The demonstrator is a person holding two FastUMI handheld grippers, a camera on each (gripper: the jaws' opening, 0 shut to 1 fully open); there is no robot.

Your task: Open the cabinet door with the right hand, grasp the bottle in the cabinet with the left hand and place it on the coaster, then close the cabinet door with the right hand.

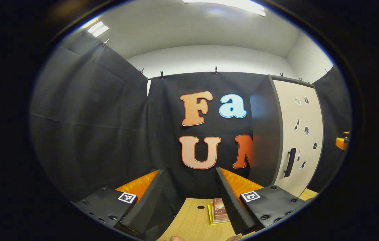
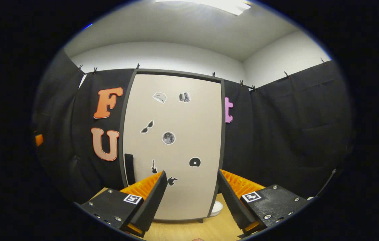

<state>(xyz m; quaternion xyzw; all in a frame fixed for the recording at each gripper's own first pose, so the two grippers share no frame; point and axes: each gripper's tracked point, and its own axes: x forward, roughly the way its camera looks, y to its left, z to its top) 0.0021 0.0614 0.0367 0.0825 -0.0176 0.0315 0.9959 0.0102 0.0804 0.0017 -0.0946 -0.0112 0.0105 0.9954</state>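
Note:
The cabinet (image 2: pixel 172 140) stands on the wooden table (image 2: pixel 182 231) straight ahead in the right gripper view. Its beige door, dotted with small stickers, is shut and hides the inside. The black door handle (image 2: pixel 129 169) runs along the door's left edge. My right gripper (image 2: pixel 191 174) is open and empty a short way in front of the door. In the left gripper view the cabinet (image 1: pixel 296 134) stands to the right, with its handle (image 1: pixel 290 162) in sight. My left gripper (image 1: pixel 189 174) is open and empty over the table (image 1: pixel 189 221).
A flat brownish stack on a yellow pad (image 1: pixel 219 211) lies on the table by my left gripper's right finger. A small white round object (image 2: pixel 215 208) sits at the cabinet's lower right corner. Black cloth walls close off the booth on all sides.

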